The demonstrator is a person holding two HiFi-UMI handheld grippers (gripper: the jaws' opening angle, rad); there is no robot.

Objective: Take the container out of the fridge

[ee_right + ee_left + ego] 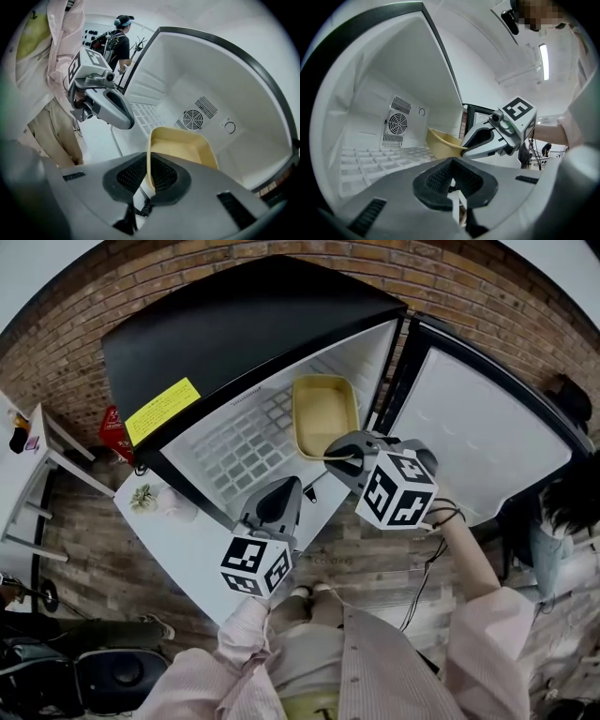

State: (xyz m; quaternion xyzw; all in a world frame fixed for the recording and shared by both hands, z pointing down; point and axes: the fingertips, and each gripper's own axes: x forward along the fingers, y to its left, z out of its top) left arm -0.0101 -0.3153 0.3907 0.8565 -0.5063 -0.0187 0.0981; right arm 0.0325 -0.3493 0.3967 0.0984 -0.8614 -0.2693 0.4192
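A pale yellow container (323, 413) sits on the white shelf (239, 446) inside the open fridge (234, 324), near its right wall. My right gripper (339, 454) is shut on the container's near rim; in the right gripper view the rim (149, 164) runs between the two black pads. My left gripper (281, 491) hovers at the fridge's front edge, left of the right one, with its pads together and nothing between them (452, 171). The left gripper view shows the container (440, 143) with the right gripper (487, 140) on it.
The fridge door (478, 437) stands open to the right. A fan vent (192, 118) is on the fridge's back wall. A white table (28, 474) and a red object (112, 427) are at the left. A person (119, 42) stands in the background.
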